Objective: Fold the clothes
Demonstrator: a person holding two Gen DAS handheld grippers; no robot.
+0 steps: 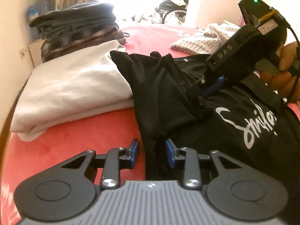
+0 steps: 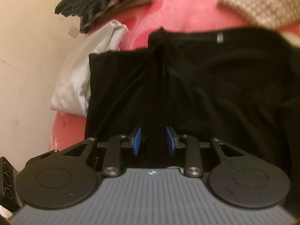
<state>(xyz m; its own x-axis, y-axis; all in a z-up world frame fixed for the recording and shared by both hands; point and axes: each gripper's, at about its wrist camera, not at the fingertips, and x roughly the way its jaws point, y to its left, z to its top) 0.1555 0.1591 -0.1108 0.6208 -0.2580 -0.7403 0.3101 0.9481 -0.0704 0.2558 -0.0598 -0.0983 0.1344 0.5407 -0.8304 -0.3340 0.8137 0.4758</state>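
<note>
Left wrist view. The black T-shirt [image 1: 215, 116] lies on the bed [image 1: 78, 136], which has a red cover, right of the bed's middle, with white lettering face up. Its left part is gathered into a raised ridge of folds that runs away from the camera toward the far edge of the bed. The left tongs [image 1: 151, 152] stand open; the near end of that ridge lies between the blue pads with a gap on either side, so nothing is gripped. The shirt is directly ahead of these tongs and spreads off to their right. A folded white garment [image 1: 75, 91] sits just left of the shirt, touching its edge. Behind it, at the far left corner of the bed, is a stack of dark folded clothes [image 1: 78, 26]. A checked cloth [image 1: 198, 39] lies loose near the far edge. The right tongs [image 1: 208, 90] come in from the right, held in a hand [image 1: 286, 73], angled down onto the shirt near its bunched part; whether they grip cloth cannot be told here.

Right wrist view. The picture is blurred. The right tongs [image 2: 153, 140] are open, with black cloth below and between the pads but not pinched. The T-shirt [image 2: 215, 86] fills the view ahead, its collar edge farthest away.

Judgement: both tongs are on the shirt; the left is nearer the ridge's near end.
</note>
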